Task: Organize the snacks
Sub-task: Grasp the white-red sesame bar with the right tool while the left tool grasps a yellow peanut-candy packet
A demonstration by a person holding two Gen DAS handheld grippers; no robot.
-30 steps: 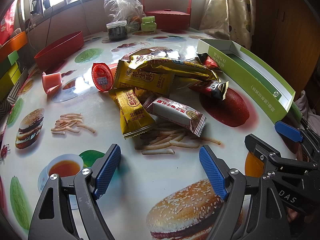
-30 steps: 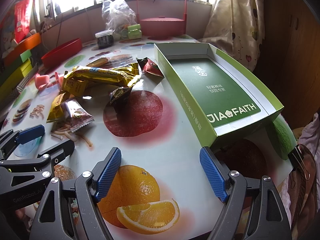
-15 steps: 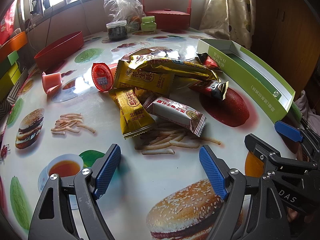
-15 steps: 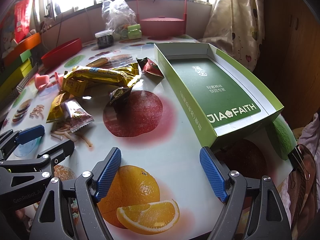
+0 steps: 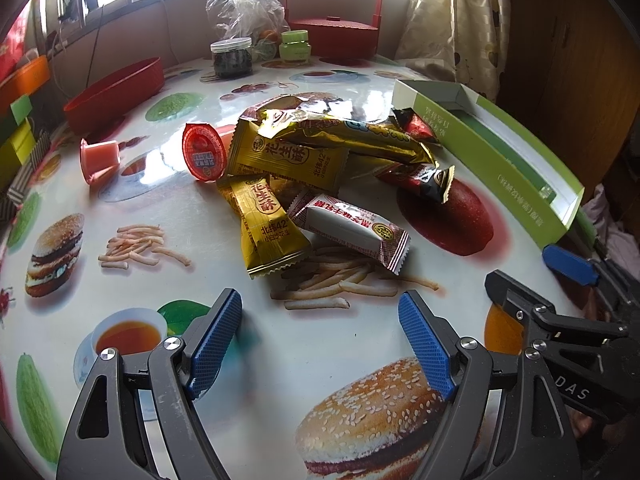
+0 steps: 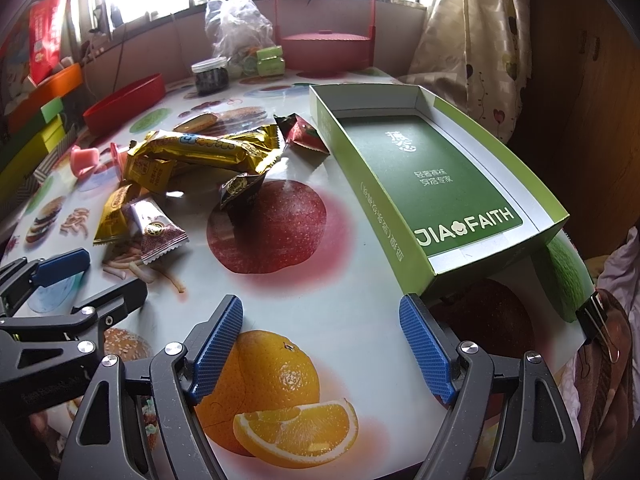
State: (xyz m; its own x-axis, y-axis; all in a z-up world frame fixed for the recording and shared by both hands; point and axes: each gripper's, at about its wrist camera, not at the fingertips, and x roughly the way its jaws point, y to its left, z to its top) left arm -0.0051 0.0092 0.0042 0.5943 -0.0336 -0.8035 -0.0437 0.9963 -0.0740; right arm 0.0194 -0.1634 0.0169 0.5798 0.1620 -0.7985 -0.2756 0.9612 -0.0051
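Item 1, snack pile [image 5: 320,176]: mixed wrapped snacks heaped mid-table, on the far side of the left gripper [image 5: 320,340] and apart from it. Nearest pieces: a gold packet [image 5: 268,224] and a white-and-red packet [image 5: 352,230], both lying flat, touching each other, beyond the printed fries. Farther in the heap: a long gold wrapper [image 5: 352,136] across the top, a dark red-and-black packet [image 5: 424,182] at the right edge, a red-lidded jelly cup [image 5: 204,152] on its side at the left edge. A pink jelly cup [image 5: 98,158] lies alone farther left.

Item 2, green box [image 6: 424,176]: open tray, empty, far right of the right gripper [image 6: 320,344]; its near corner sits just beside the right blue pad [image 6: 426,344]. The pile lies far left of this gripper, well apart.

Item 3, left gripper: released, jaws wide, nothing between them, low over the printed tablecloth [image 5: 280,360], pointing at the pile.

Item 4, right gripper: released, jaws wide, nothing held, low over the printed orange, just right of the left gripper.

Item 5, far edge: red bowl [image 5: 116,96], dark jar [image 5: 232,58], red basket [image 5: 334,32].
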